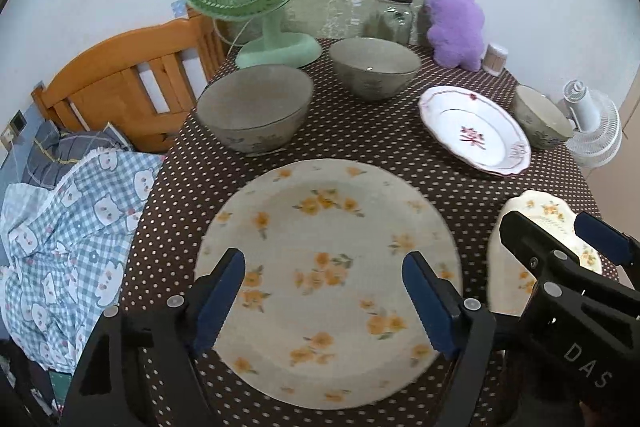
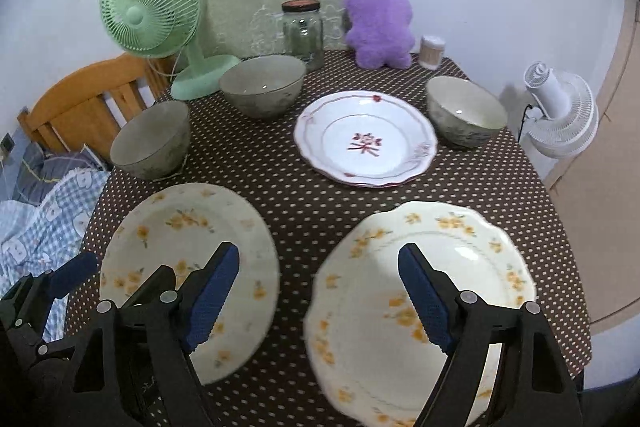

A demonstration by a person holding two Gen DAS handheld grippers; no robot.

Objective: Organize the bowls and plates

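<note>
Hovering both grippers above the table [image 2: 304, 211], fingers spread, nothing gripped. Your left gripper [image 1: 323, 301] is over the round floral plate [image 1: 328, 279], your right gripper [image 2: 318, 293] over the scalloped floral plate [image 2: 472, 259] beside it. Red-patterned plate [image 2: 366, 137] and three bowls [image 2: 262, 85] sit behind.

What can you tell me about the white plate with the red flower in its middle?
The white plate looks like glossy ceramic, with a scalloped rim edged in a thin red line and a red flower spray in its well. It lies flat and empty on the dotted brown tablecloth, apart from the bowls. A second rim seems to show beneath it.
</note>
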